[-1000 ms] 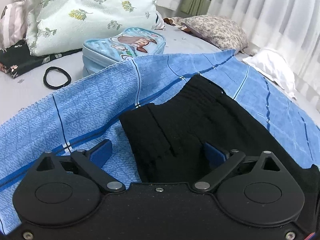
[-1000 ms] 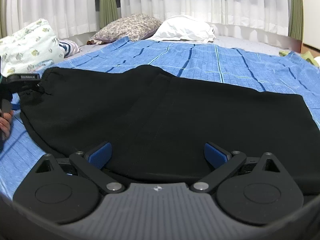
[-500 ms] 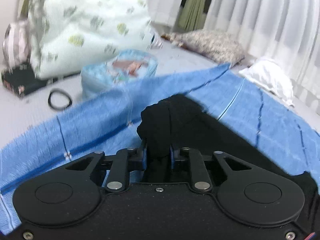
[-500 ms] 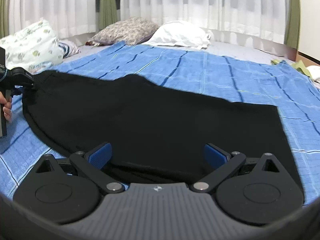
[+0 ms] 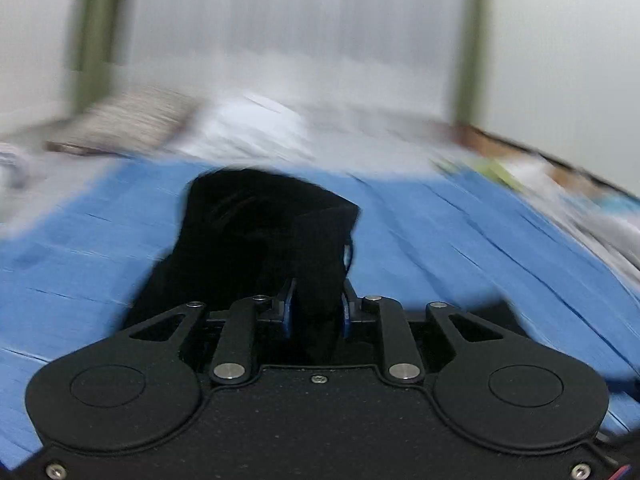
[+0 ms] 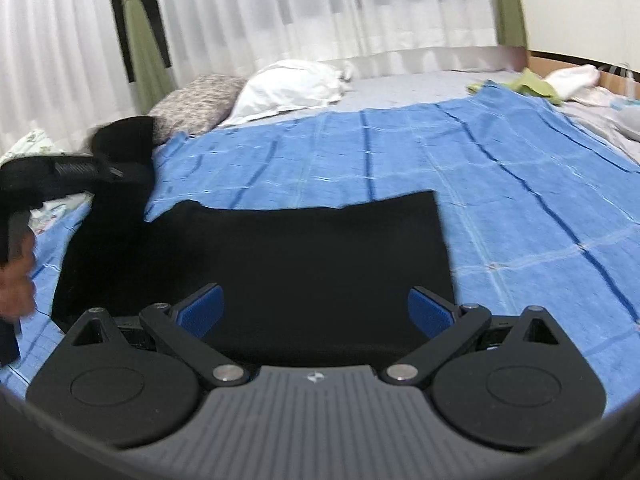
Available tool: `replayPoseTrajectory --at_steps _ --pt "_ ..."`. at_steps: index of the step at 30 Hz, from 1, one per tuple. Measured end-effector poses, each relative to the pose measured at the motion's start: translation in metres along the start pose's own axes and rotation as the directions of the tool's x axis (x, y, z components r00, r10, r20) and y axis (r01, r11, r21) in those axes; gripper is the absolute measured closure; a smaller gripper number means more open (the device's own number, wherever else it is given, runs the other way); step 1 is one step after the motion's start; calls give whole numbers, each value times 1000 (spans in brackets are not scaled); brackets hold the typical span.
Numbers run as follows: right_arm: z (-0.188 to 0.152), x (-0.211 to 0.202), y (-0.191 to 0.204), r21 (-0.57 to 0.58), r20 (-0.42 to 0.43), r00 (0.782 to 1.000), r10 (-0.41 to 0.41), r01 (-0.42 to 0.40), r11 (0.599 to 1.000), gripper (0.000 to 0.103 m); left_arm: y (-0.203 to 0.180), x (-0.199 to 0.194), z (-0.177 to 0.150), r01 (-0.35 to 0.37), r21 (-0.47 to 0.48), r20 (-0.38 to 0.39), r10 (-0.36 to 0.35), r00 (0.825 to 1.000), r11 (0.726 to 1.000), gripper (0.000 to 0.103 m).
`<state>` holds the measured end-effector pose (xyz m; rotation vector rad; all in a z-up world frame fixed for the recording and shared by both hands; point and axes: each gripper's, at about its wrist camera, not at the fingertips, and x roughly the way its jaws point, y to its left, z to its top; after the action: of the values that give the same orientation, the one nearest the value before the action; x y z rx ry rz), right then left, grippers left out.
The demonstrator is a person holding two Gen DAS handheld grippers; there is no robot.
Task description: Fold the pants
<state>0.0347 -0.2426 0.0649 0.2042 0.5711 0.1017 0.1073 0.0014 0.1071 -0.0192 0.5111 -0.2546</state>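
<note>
Black pants [image 6: 304, 264] lie across a blue checked sheet [image 6: 500, 184] on the bed. My left gripper [image 5: 315, 312] is shut on a bunched end of the pants [image 5: 264, 232] and holds it lifted above the sheet; the left wrist view is motion-blurred. In the right wrist view the left gripper [image 6: 120, 172] shows at the far left with the raised cloth hanging from it. My right gripper [image 6: 316, 312] is open and empty, its blue pads [image 6: 430, 312] just above the near part of the pants.
A patterned pillow [image 6: 196, 100] and a white pillow [image 6: 292, 88] lie at the head of the bed below white curtains. Green and white clothes [image 6: 532, 84] lie at the far right. The person's hand [image 6: 16, 280] is at the left edge.
My left gripper closed on the waist end of the pants, lifted it and swung it right toward the leg end. The right gripper stayed open and turned right.
</note>
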Motion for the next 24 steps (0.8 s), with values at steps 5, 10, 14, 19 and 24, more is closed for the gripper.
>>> replayPoseTrajectory --at_steps 5,10,14,19,24 --pt "-18 -7 -22 8 -32 999 -44 44 999 0 -51 19 -31 236 30 -199 -226 954 971 66" --pt "-29 -4 -27 55 -35 999 -21 23 998 0 -41 -14 -39 284 12 -156 -279 948 959 40" --pt "-28 -6 -16 105 59 998 8 -14 994 3 -10 -41 -40 166 17 -48 -165 985 986 41" --pt "-24 14 7 166 93 996 -3 -12 986 6 24 -34 -52 -163 63 -25 165 986 985 74" --pt "-33 35 26 187 22 996 -84 78 979 17 44 -10 -82 -242 65 -118 249 961 968 73"
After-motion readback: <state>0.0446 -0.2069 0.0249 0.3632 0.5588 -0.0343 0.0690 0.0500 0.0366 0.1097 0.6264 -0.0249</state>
